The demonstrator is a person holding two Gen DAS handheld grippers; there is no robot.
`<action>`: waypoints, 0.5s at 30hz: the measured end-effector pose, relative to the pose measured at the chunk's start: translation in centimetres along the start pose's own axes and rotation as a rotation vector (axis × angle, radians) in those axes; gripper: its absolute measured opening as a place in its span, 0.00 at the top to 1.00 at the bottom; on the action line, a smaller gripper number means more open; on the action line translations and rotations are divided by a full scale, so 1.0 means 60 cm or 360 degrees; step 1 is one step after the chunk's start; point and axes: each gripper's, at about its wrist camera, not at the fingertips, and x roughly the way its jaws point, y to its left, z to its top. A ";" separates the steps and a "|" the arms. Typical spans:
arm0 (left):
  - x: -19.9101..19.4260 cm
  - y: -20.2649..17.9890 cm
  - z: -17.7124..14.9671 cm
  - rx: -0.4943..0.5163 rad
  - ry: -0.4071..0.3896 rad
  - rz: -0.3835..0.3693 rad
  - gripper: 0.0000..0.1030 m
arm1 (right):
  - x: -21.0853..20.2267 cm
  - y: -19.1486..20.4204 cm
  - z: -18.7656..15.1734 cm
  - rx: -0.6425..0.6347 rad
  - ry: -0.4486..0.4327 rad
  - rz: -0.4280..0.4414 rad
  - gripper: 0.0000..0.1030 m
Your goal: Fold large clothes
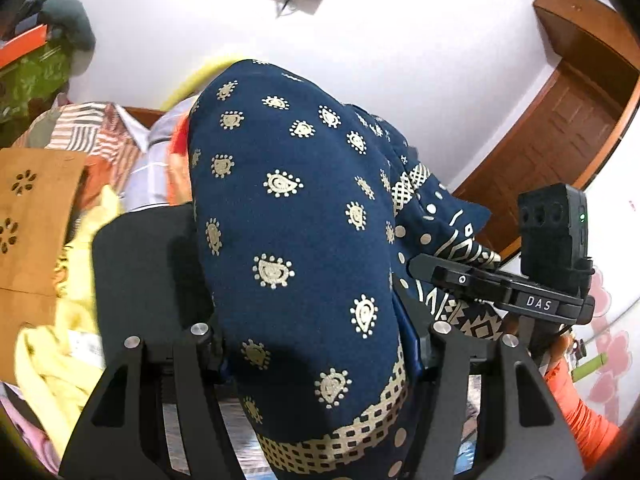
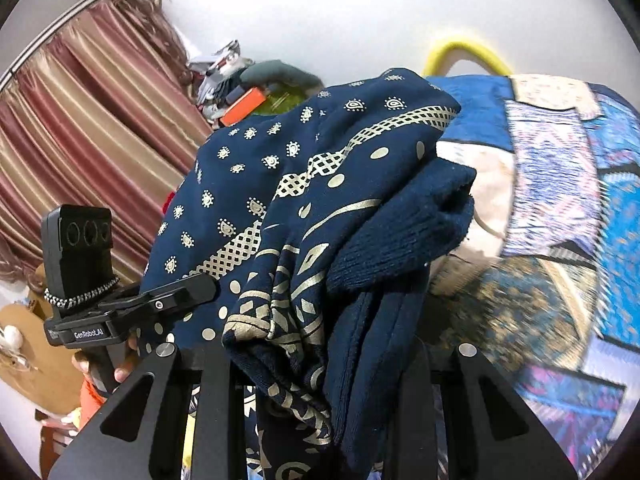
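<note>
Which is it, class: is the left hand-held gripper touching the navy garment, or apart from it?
Touching. The left wrist view shows the navy garment pinched between the fingers of the left hand-held gripper.

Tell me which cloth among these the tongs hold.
The navy gold-printed garment, gripped by both left tongs and right tongs. The yellow cloth and striped cloth lie loose behind.

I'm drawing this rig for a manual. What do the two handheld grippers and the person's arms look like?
Both grippers are matte black, with triangular cut-outs in the finger arms and silver round bolt heads. The right gripper carries a boxy black module with a green light and a "DAS" label. The left gripper carries a similar module, a beaded band and "GenRobot.AI" lettering. An orange sleeve covers the arm.
</note>
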 end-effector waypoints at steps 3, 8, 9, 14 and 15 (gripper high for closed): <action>0.009 0.056 -0.001 -0.0056 0.0040 0.0069 0.40 | 0.071 0.012 0.006 -0.0052 0.0062 -0.0018 0.75; 0.057 0.156 -0.021 -0.0158 0.0146 0.0246 0.39 | 0.184 0.009 0.001 -0.0077 0.0183 -0.0087 0.75; 0.071 0.179 -0.030 -0.0183 0.0186 0.0284 0.38 | 0.207 0.003 -0.007 -0.0061 0.0218 -0.0102 0.75; 0.091 0.215 -0.059 -0.0105 0.0183 0.0334 0.28 | 0.257 -0.038 -0.039 0.0034 0.0356 -0.0123 0.69; 0.092 0.211 -0.061 -0.0097 0.0182 0.0350 0.25 | 0.253 -0.049 -0.041 0.0086 0.0368 -0.0086 0.67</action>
